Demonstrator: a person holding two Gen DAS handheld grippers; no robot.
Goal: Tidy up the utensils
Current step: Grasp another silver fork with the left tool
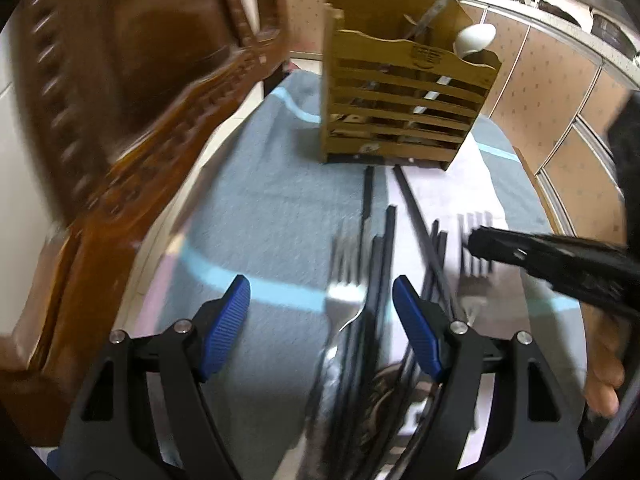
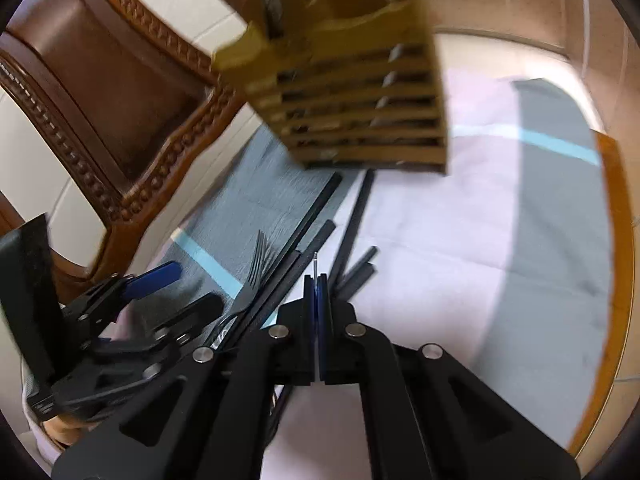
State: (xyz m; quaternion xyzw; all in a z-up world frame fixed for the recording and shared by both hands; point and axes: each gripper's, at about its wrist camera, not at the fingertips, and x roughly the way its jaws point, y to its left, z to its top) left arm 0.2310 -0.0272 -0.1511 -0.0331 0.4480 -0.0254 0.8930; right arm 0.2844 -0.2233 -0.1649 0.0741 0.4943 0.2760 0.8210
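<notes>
Between the clenched blue pads of the right gripper [image 2: 316, 300] a thin silver fork [image 1: 476, 252] is being gripped; left gripper [image 1: 322, 320] is spread, empty, over loose utensils. Next, likely: carrying to slatted wooden holder [image 1: 400, 100].

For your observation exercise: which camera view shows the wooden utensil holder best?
The left wrist view: the wooden utensil holder appears whole and fairly sharp, slats and spoon visible. The right wrist view shows it blurred, its top cut off.
</notes>
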